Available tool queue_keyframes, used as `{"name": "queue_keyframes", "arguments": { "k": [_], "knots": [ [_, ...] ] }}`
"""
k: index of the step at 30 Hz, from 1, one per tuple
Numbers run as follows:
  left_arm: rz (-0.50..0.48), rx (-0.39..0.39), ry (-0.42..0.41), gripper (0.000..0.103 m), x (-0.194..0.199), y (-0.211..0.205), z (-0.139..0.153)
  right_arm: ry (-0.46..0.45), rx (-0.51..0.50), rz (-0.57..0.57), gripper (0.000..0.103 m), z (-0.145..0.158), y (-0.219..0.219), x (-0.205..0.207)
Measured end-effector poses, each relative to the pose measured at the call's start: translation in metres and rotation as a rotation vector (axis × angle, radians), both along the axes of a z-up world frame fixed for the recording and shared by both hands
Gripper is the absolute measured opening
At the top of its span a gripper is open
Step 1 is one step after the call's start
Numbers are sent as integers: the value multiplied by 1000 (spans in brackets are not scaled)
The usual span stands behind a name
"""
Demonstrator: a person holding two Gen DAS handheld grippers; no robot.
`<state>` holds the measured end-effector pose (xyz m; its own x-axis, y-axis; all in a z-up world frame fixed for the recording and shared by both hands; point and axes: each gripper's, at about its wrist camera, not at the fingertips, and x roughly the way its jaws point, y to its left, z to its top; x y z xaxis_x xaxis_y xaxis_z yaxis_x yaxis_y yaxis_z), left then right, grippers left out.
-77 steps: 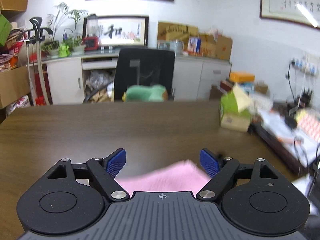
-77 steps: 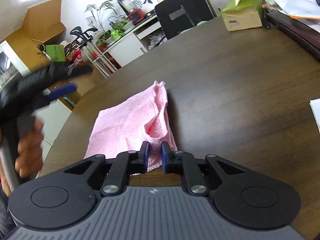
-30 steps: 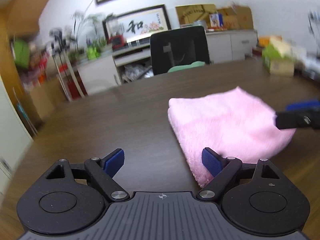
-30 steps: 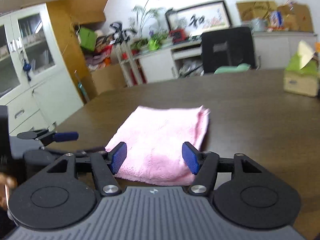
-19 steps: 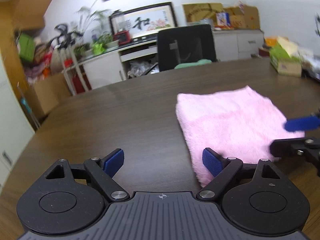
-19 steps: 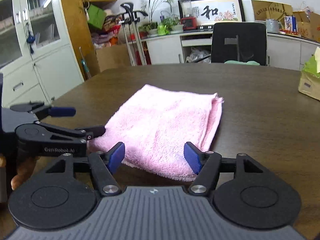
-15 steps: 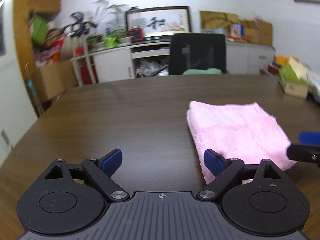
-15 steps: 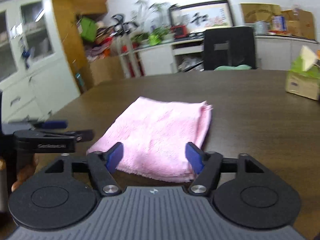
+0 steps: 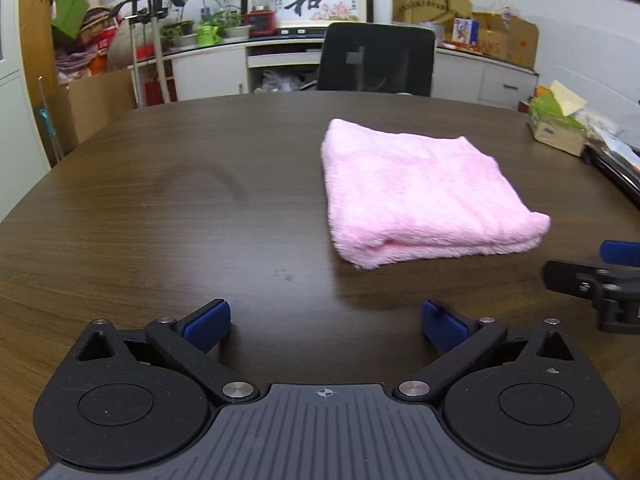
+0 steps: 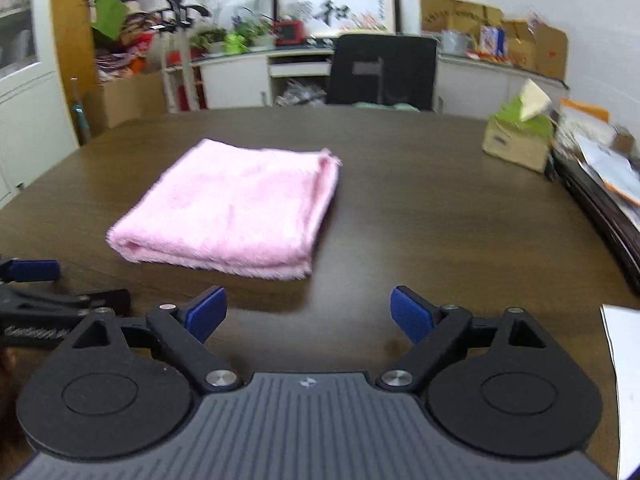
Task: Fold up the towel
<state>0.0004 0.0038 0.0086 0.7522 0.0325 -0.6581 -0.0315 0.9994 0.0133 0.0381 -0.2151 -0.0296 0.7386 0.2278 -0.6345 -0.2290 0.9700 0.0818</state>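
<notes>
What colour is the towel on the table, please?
Plain pink towel, clearest in the left wrist view.

The left gripper [image 9: 326, 322] is seen low in the frame, its jaws just opened wide, nothing between them. The right gripper [image 10: 310, 312] is likewise spread, empty.

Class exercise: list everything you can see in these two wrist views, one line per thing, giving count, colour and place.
towel: one, pink, folded flat on the table, clear of both grippers.
table: one, dark brown wood, fills the foreground.
office chair: one, black, behind the table's far edge.
tissue box: one, brown and green, far right on the table.
framed calligraphy: one, dark frame, on the back counter.
potted plants: several, green, back counter, left.
left gripper: one, black with blue pads, open, nothing between.
right gripper: one, same colours, open, nothing between.
</notes>
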Motion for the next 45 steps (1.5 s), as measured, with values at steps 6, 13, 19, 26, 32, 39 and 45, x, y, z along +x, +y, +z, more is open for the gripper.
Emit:
{"name": "queue_keyframes", "arguments": {
  "k": [6, 13, 19, 26, 32, 39, 45],
  "knots": [
    [6, 10, -9, 103, -1, -6, -1, 13, -34, -27, 95, -8, 2, 3],
    [30, 8, -15, 103, -5, -9, -1, 15, -68, -34, 102, -12, 5, 3],
    [44, 4, -13, 103, -5, -10, -1, 14, -71, -41, 102, -13, 5, 4],
    [44, 6, -11, 103, -4, -9, 0, 14, -66, -43, 103, -13, 4, 8],
    [43, 4, -11, 103, -4, -9, 0, 14, -66, -44, 103, -13, 6, 6],
    [44, 4, -11, 103, -2, -12, 0, 14, -66, -45, 103, -13, 7, 5],
    [44, 3, -12, 103, -2, -12, -1, 14, -66, -45, 103, -14, 8, 4]
  ]
}}
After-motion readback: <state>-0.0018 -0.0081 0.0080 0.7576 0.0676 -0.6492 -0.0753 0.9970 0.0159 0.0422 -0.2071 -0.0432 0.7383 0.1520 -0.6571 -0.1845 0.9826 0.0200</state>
